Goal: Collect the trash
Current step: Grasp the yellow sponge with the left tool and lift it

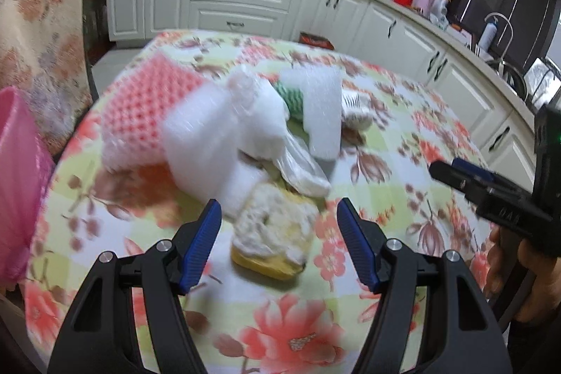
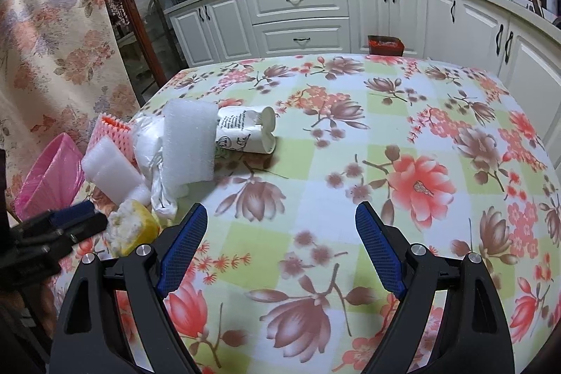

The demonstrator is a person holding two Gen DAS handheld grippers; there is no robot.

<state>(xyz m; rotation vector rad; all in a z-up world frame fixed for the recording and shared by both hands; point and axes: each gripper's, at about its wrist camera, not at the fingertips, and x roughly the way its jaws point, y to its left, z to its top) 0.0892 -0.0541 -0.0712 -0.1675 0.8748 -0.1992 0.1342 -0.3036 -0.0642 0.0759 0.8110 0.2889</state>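
The left gripper (image 1: 278,214) is held spread above a yellow sponge (image 1: 275,233); the right gripper (image 2: 280,219) is spread, nothing pinched, over the floral tablecloth (image 2: 350,142).

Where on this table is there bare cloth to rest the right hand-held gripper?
Free: the floral tablecloth right of the white paper cup, out to the far and right edges. Crowded: the left side, where white foam blocks, pink foam netting, clear plastic bag and yellow sponge pile by the left hand-held gripper.
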